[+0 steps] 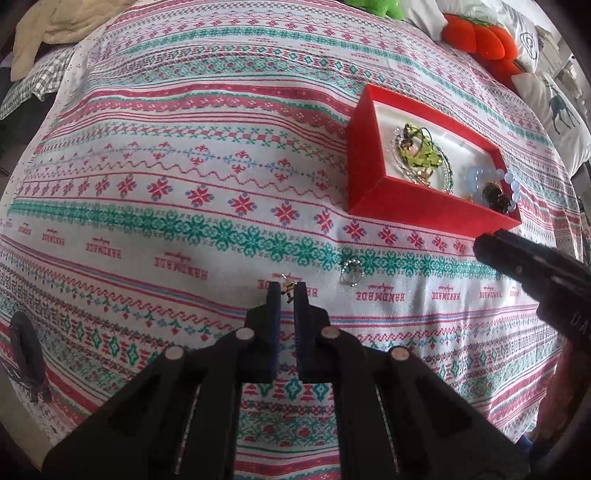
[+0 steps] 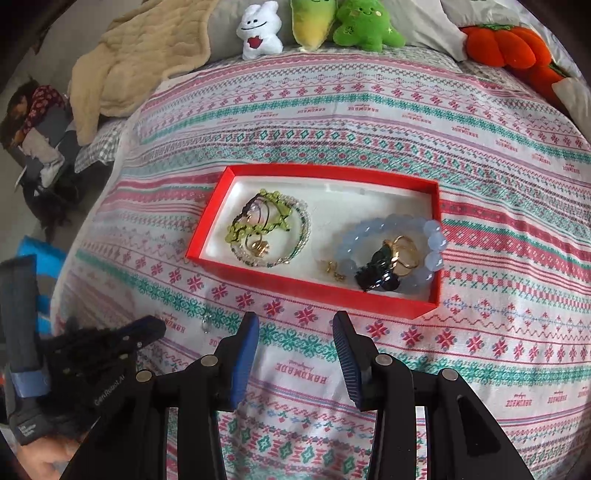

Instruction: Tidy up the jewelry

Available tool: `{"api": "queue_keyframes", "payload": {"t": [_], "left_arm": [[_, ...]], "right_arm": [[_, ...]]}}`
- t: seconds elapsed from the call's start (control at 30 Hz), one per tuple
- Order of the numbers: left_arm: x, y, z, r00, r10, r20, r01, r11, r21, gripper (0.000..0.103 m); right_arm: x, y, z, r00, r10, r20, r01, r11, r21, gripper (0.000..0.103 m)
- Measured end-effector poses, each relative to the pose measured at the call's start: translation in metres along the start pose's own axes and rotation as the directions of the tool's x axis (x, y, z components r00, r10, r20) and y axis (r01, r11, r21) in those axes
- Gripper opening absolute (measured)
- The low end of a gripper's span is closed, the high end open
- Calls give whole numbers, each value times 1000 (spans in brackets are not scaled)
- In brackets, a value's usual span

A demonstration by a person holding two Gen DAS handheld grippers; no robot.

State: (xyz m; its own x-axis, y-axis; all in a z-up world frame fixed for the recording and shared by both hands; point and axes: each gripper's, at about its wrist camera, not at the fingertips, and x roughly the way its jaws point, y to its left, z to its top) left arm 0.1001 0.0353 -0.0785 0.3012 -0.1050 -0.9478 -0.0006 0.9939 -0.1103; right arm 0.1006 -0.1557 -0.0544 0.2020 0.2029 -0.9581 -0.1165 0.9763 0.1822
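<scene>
A red box with a white inside lies on the patterned bedspread. It holds a green bead bracelet, a pale blue bead bracelet, gold rings and a dark piece. My left gripper has its jaws nearly closed around a small gold and dark earring at the fingertips. A silver ring lies on the cloth just right of it. My right gripper is open and empty, just in front of the box's near wall. It shows in the left wrist view.
Plush toys and an orange pumpkin cushion sit along the far edge of the bed. A beige blanket lies at the far left. The bed's edge drops off on the left, with clothes on the floor.
</scene>
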Motion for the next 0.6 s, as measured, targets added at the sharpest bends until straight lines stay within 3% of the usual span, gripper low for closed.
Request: {"api": "queue_keyframes", "payload": {"t": [0.6], "left_arm": [[-19, 55, -11, 1000, -14, 22, 16, 997, -78, 8]], "right_arm": [[68, 86, -12, 995, 7, -102, -22, 989, -149, 42]]}}
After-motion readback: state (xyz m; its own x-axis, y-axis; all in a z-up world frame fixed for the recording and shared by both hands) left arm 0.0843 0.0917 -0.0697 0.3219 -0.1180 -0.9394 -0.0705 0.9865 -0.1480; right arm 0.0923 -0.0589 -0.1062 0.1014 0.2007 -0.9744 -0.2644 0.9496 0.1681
